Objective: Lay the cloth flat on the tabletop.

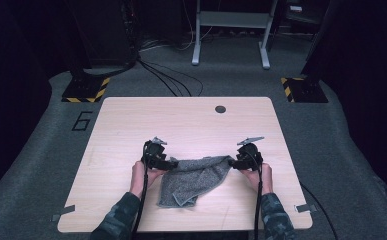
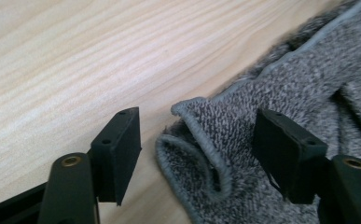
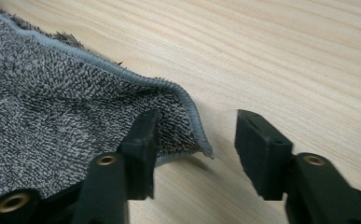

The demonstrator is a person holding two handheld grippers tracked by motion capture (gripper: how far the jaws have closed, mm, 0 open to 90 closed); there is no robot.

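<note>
Both tongs, left (image 2: pixel 197 154) and right (image 3: pixel 194 151), gape around towel (image 1: pixel 193 177) corners on the surface (image 1: pixel 131 120); closing carelessly might miss the thin hems.

The towel (image 2: pixel 281 93) runs off both gripper views' edges; forearms (image 1: pixel 123 212) cut off below.
</note>
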